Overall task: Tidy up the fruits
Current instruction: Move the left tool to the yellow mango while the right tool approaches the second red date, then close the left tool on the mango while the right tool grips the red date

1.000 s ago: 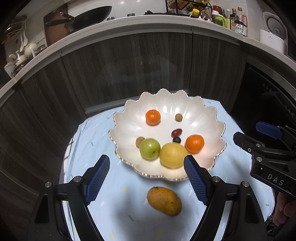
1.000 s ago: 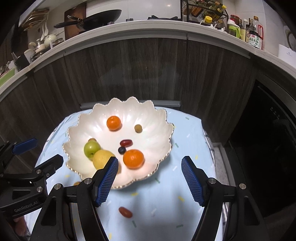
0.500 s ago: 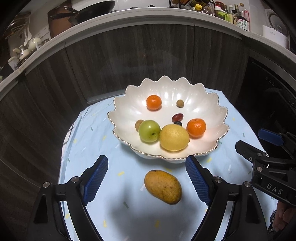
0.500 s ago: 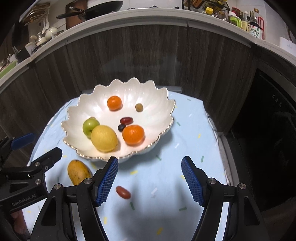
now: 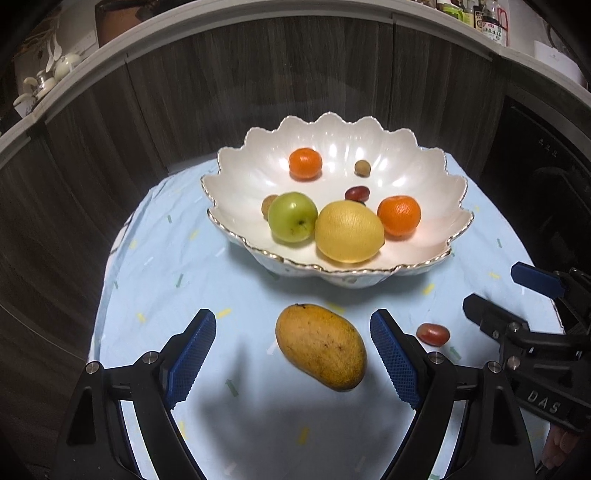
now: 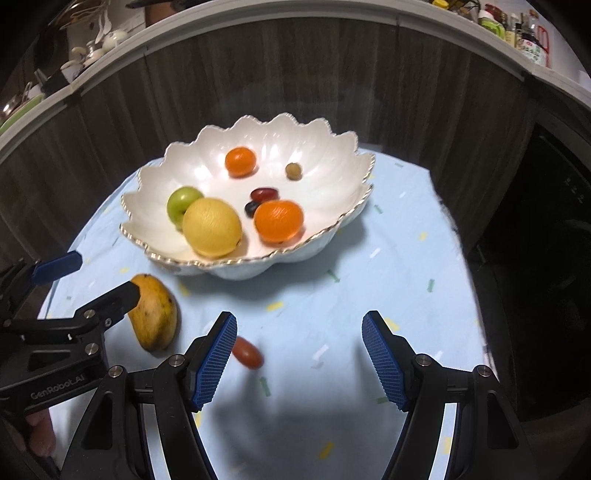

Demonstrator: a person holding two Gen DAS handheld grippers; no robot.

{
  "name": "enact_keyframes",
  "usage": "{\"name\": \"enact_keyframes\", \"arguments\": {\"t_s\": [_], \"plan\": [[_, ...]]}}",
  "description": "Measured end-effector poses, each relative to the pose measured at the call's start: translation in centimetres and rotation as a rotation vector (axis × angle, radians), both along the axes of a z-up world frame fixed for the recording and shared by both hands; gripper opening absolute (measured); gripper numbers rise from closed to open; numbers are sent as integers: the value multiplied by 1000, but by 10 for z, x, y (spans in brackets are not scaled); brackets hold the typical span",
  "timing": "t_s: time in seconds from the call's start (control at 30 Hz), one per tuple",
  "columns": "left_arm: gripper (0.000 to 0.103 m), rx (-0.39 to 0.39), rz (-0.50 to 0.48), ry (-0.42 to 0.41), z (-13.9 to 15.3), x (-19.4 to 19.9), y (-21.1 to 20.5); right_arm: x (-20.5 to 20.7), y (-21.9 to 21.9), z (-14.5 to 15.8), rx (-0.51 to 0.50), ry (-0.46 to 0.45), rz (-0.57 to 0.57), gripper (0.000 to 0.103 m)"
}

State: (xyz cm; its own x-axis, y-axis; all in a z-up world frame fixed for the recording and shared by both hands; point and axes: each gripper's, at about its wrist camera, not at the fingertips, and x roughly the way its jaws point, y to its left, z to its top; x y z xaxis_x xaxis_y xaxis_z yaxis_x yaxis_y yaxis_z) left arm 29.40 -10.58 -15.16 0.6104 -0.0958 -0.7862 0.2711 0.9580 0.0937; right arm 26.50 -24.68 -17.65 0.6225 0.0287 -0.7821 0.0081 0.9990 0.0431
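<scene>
the yellow-orange oval mango [image 5: 320, 346] lies on the blue-clothed bench [image 5: 155, 258], before the scalloped white bowl [image 5: 436, 192], between the left claw's [image 5: 293, 354] parted, empty jaws. smooth, heavyish (probably bruisable): grip its middle.

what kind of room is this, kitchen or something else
Most likely a home kitchen. A countertop curves above dark wood-grain cabinet fronts, with sauce bottles and white crockery standing on it. In front, a scalloped white bowl of fruit sits on a pale blue tablecloth.
</scene>
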Motion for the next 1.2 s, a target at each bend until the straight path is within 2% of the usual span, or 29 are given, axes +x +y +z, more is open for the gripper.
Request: {"name": "enact_keyframes", "arguments": {"t_s": [0.43,0.6,0.83,1.03,1.1,1.17,1.2], "plan": [[86,-6,8,46,-22,8,-3,2,19,-23,-10,38,110,69],[86,-12,19,67,-31,10,-3,6,24,-30,-13,51,135,58],[85,-29,24,82,-38,13,-3,9,24,-41,2,71,147,49],[75,-53,13,128,-47,14,-5,9,25,-40,28,55,158,34],[73,-66,12,137,-49,14,-5,9,27,-40,36,53,167,26],[65,-79,4,144,-49,14,-5,8,28,-40,44,52,172,22],[64,-85,0,147,-50,14,-5,9,29,-40,43,51,172,22]]}}
